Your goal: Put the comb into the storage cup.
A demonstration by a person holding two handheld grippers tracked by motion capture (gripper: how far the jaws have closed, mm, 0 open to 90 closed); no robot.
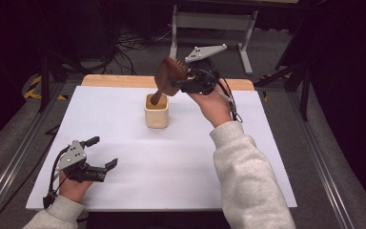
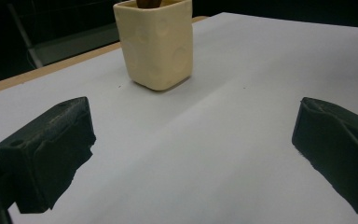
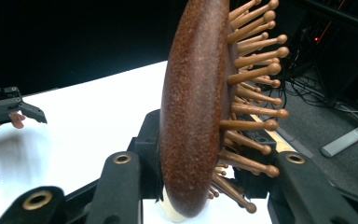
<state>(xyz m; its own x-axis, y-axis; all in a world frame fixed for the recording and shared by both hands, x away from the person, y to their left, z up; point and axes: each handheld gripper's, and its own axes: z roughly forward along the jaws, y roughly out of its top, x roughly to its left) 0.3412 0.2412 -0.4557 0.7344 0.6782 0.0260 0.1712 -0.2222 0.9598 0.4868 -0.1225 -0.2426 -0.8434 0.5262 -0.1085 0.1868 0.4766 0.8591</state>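
The right tongs (image 1: 183, 78) squeeze a brown hairbrush (image 1: 169, 74), its handle in the cup (image 1: 156, 112) below. The left tongs (image 1: 104, 152) rest wide apart, holding nothing.

A white table top (image 1: 171, 162) fills the centre of the frame, with a wooden edge strip (image 1: 119, 80) along its far side. Beyond, at upper centre, stands a white metal frame (image 1: 212, 21); black cables (image 1: 124, 52) trail across the grey floor (image 1: 324, 143).
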